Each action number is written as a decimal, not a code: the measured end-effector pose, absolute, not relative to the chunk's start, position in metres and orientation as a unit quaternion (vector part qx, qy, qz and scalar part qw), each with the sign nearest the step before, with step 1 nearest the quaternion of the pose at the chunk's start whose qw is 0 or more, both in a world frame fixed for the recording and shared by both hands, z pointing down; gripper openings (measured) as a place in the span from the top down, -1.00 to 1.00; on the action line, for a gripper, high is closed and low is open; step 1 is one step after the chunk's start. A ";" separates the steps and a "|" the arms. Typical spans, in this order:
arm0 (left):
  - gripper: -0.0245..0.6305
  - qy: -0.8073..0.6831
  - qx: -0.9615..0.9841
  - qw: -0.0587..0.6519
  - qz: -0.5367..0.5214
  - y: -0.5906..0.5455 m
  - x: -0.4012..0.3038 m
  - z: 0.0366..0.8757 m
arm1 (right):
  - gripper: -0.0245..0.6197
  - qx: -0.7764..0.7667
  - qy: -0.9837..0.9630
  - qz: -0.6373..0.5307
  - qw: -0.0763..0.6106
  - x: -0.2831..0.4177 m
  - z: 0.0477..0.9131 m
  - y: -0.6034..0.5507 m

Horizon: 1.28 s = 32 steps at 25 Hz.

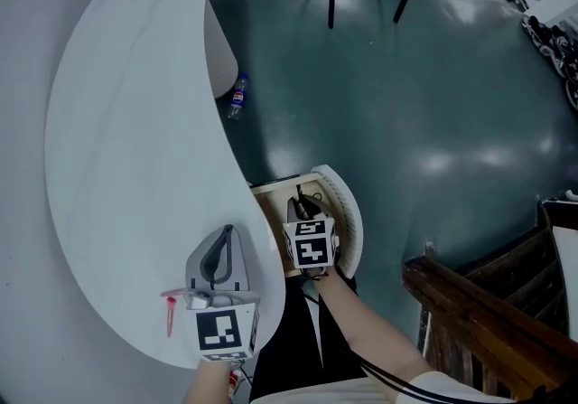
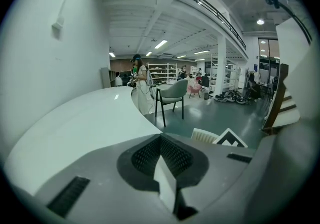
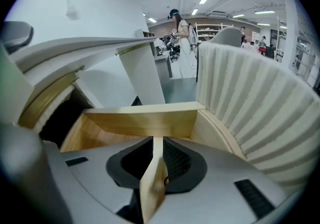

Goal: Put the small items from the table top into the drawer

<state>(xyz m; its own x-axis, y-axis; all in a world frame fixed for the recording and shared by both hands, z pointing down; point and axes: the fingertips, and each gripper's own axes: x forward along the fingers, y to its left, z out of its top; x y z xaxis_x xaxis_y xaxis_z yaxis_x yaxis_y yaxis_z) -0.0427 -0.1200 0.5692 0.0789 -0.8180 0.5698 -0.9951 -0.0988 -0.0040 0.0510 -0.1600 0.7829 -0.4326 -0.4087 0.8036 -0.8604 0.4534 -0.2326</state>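
- The counter (image 1: 126, 140) is white.
- The floor (image 1: 424, 95) is dark blue-green and shiny.
- The drawer (image 1: 349, 212) is light yellow wood inside, and its front is white with stripes.
- The bottle (image 1: 237, 97) is blue.
- The small tube (image 1: 170, 314) is pink-red.
- The left gripper (image 1: 219, 244) and right gripper (image 1: 302, 209) are grey, with white cubes that have black squares.

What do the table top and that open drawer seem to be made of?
Table top: looks like smooth white laminate or painted board, with a soft sheen.
Drawer: pale wood walls, grain visible; its curved ribbed front looks painted white, matte.
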 end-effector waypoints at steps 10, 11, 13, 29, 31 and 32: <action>0.87 -0.699 0.658 0.193 0.201 -0.074 -0.039 0.545 | 0.70 0.344 -0.835 0.299 0.309 0.063 0.707 -0.145; 0.87 -0.705 0.653 0.191 0.200 -0.068 -0.038 0.540 | 0.70 0.339 -0.839 0.295 0.306 0.067 0.698 -0.142; 0.87 -0.720 0.638 0.189 0.196 -0.057 -0.037 0.530 | 0.70 0.328 -0.848 0.286 0.303 0.072 0.682 -0.139; 0.87 -0.759 0.610 0.155 0.166 -0.006 -0.022 0.435 | 0.71 0.275 -0.903 0.223 0.242 0.084 0.526 -0.102; 0.87 -0.762 0.610 0.147 0.162 0.004 -0.030 0.419 | 0.71 0.268 -0.912 0.212 0.228 0.075 0.497 -0.091; 0.87 -0.763 0.610 0.142 0.160 0.011 -0.034 0.410 | 0.71 0.263 -0.916 0.207 0.221 0.069 0.482 -0.083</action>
<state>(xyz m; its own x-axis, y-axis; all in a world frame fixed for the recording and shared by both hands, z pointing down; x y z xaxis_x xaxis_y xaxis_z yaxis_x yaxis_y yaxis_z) -0.0344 0.0109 0.4099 -0.2154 -0.8857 0.4112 -0.9763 0.2044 -0.0712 0.0689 -0.0833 0.4825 -0.7646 -0.3902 0.5130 -0.5726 0.7765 -0.2629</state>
